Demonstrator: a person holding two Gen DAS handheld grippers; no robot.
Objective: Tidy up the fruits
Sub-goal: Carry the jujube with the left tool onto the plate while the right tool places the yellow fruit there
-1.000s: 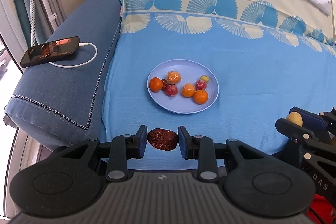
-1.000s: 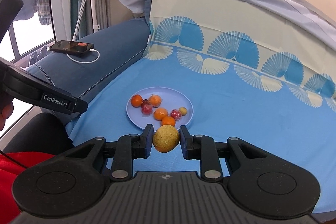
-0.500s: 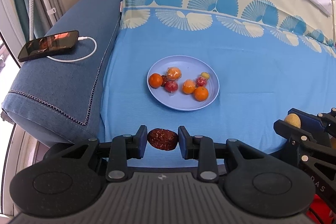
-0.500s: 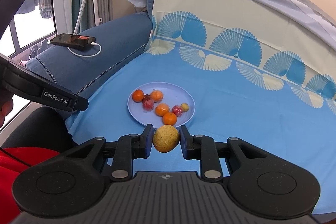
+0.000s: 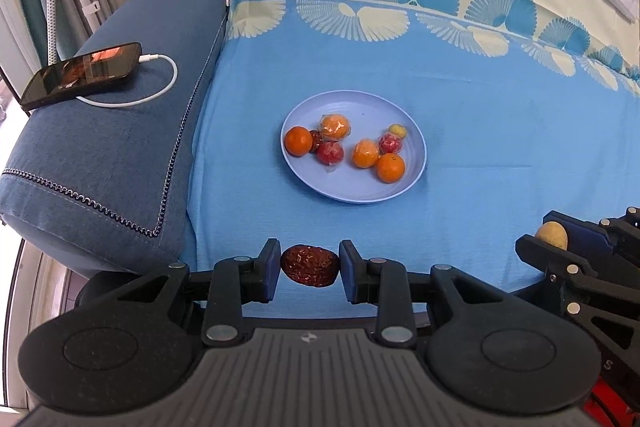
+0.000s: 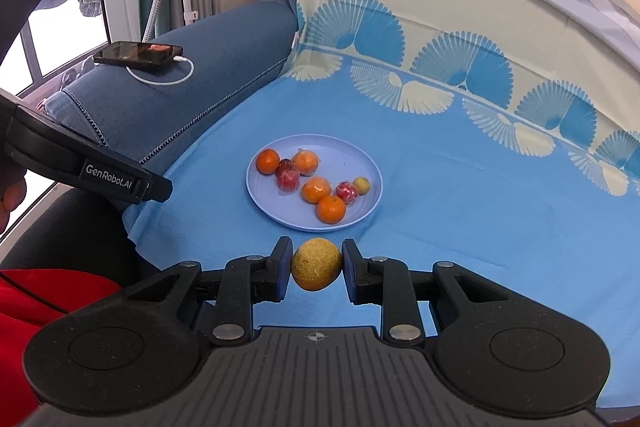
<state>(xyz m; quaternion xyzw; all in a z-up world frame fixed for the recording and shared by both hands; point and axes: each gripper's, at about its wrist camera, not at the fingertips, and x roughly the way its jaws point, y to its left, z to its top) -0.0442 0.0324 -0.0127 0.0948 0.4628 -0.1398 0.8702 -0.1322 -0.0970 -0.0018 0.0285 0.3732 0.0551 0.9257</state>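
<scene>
Your left gripper [image 5: 308,269] is clamped on a wrinkled dark red date [image 5: 309,264], and your right gripper [image 6: 316,269] pinches a speckled yellow fruit [image 6: 316,264]; both hang over the blue sheet [image 5: 500,147], short of the pale blue plate [image 5: 360,193]. That plate carries oranges [image 5: 390,167] and small red fruits in clear wrap. The only legible writing: "GenRobot.AI" in white along the left gripper's side, seen from the right wrist

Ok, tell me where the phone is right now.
The phone lies on the dark blue cushion left of the plate, with a white charging cable plugged in; the right wrist view shows it at upper left.
</scene>
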